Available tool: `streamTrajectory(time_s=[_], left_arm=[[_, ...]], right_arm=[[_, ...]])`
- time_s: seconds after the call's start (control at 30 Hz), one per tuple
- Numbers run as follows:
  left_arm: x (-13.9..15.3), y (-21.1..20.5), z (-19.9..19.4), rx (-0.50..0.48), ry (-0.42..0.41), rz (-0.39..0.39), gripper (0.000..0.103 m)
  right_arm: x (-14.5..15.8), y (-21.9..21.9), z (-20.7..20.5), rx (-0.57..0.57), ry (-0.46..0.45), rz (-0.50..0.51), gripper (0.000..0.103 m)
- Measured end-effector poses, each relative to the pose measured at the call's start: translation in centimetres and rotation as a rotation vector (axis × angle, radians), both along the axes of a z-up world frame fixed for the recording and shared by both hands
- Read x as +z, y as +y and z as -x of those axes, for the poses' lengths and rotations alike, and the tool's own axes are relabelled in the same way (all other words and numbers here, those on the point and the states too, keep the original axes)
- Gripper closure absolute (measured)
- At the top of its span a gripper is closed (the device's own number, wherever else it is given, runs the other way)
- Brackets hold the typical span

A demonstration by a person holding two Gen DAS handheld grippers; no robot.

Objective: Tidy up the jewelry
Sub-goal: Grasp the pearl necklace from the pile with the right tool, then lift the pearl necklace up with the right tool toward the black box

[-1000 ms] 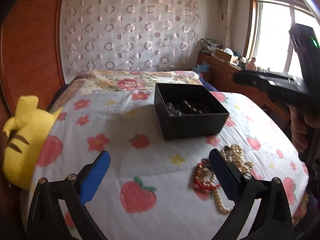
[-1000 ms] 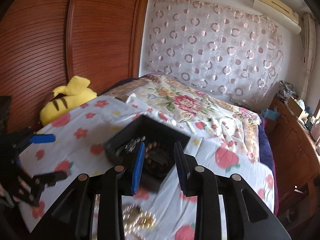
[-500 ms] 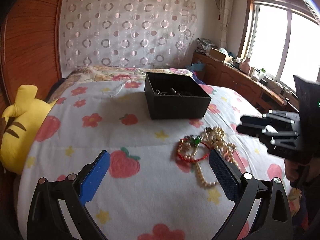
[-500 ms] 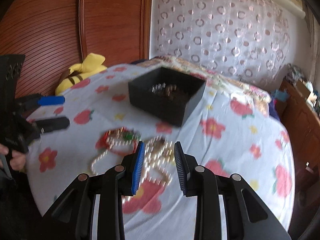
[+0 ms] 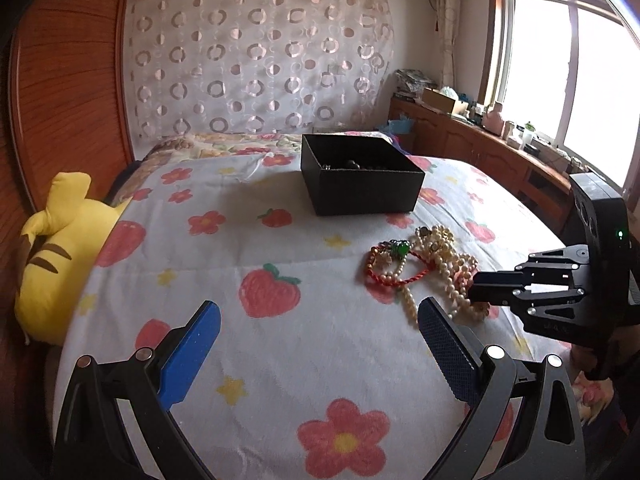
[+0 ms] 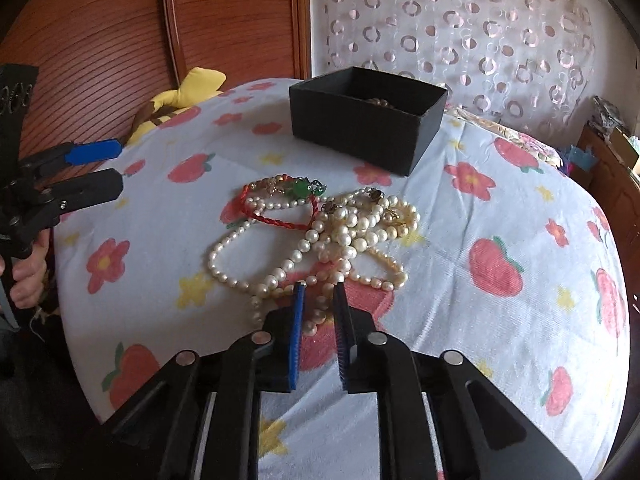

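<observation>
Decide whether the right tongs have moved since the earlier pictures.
Yes. The right tongs have pulled back from above the black box and dropped to the pearl necklaces lying nearer the bed's edge.

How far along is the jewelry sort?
Some pieces already sit in the black box. In hand: nothing yet; the right tool is open over the pearl strands, the left tool open and idle. Left: pearls and the red cord bracelet.

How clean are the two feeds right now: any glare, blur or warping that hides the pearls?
Left wrist view: the bright window is blown out to white, and fisheye bends the frame edges. Right wrist view: even light, no glare; the white pearl necklaces look sharp, and the open black cardboard box is crisp, its contents dark.
</observation>
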State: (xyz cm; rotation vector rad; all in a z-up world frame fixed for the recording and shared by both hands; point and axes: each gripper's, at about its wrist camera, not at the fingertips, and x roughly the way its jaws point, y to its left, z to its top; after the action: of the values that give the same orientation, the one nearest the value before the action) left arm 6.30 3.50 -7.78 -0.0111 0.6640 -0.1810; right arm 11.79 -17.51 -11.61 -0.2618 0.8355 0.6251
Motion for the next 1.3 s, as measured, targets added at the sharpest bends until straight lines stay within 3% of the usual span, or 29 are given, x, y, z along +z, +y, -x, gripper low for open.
streamTrajectory(time_s=[0.37, 0.47, 0.93, 1.2, 1.3], left_arm=[[-0.4, -1.5, 0.0, -0.036, 0.02, -0.005, 0.008], [-0.7, -2.0, 0.0, -0.048, 0.03, -0.009, 0.008], [-0.6, -3.3, -1.5, -0.089, 0.052, 0.001, 0.008], [-0.9, -4.7, -2.1, -0.146, 0.074, 0.019, 0.008], [-1.1, -5.3, -2.4, -0.171, 0.093, 0.033, 0.017]], right_arm=[[0.0, -0.4, -0.9, -0.025, 0.001, -0.02, 0.095], [0.7, -1.2, -0.4, -0.036, -0.037, -0.04, 0.095], [7.8, -6.2, 2.3, -0.088, -0.227, -0.178, 0.095], [10.9, -7.1, 3.3, -0.106, -0.317, -0.196, 0.095], [12.2, -7.5, 3.5, -0.112, -0.352, -0.203, 0.095]])
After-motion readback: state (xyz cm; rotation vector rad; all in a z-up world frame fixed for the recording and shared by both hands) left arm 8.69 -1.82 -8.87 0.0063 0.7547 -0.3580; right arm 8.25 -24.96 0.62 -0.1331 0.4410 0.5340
